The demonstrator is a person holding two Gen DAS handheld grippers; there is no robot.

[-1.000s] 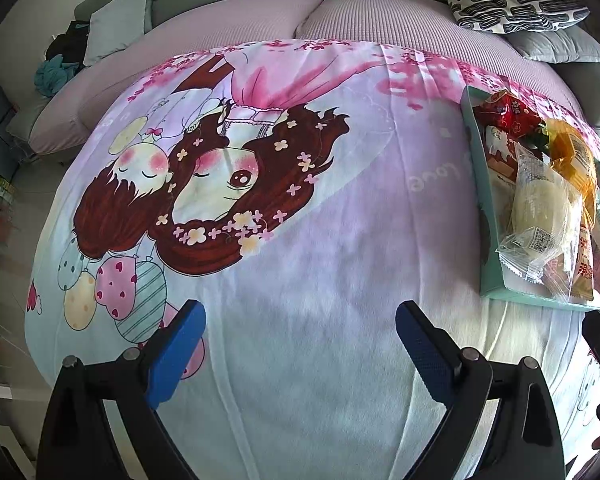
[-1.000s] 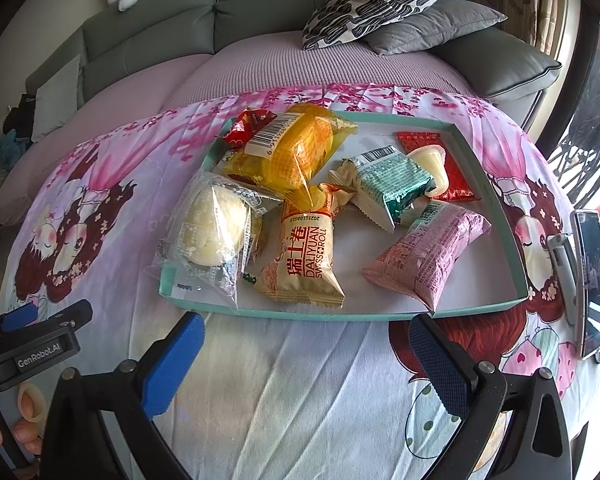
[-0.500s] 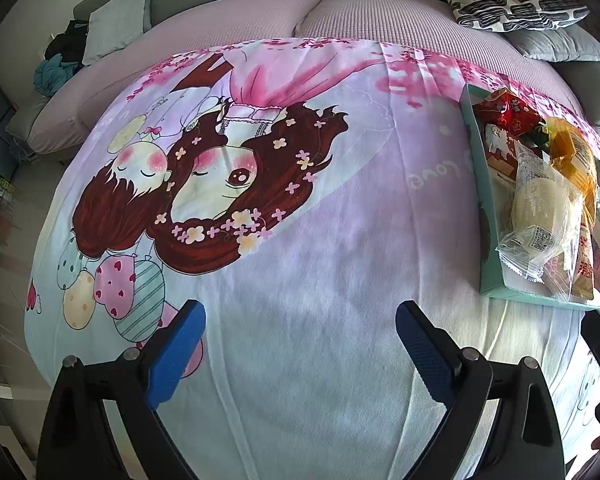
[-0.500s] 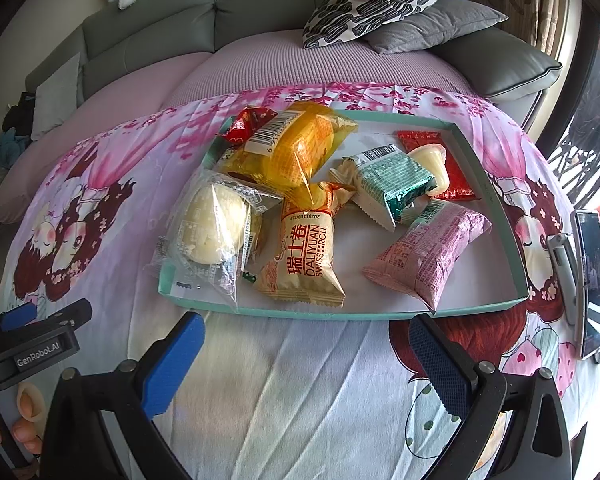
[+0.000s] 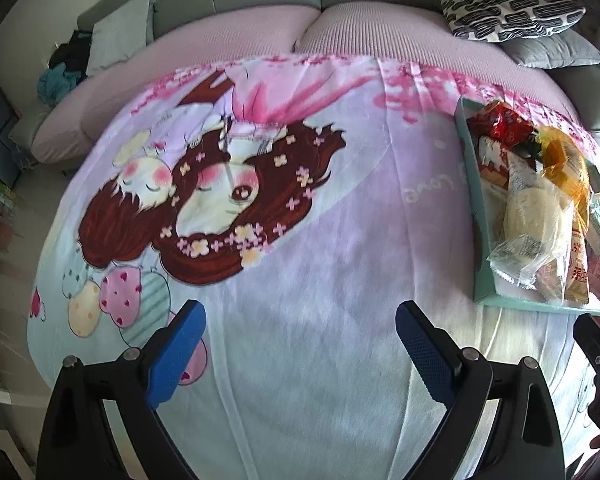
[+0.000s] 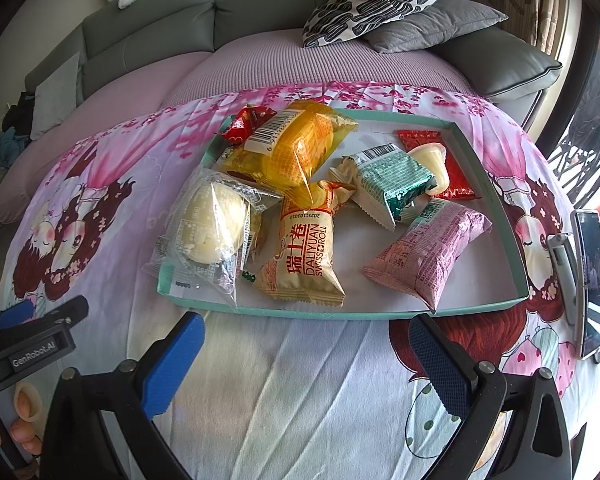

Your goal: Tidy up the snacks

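Observation:
A shallow teal tray lies on a cartoon-print blanket. It holds several snacks: a clear-wrapped pale bun, a yellow packet, a gold Swiss roll packet, a green packet, a pink packet, a red wrapper and a jelly cup. My right gripper is open and empty just in front of the tray. My left gripper is open and empty over bare blanket; the tray lies to its right.
The blanket covers a round pink cushion with a grey sofa behind. A patterned pillow and a grey pillow lie at the back right. A phone lies right of the tray. The left gripper's body shows at the left.

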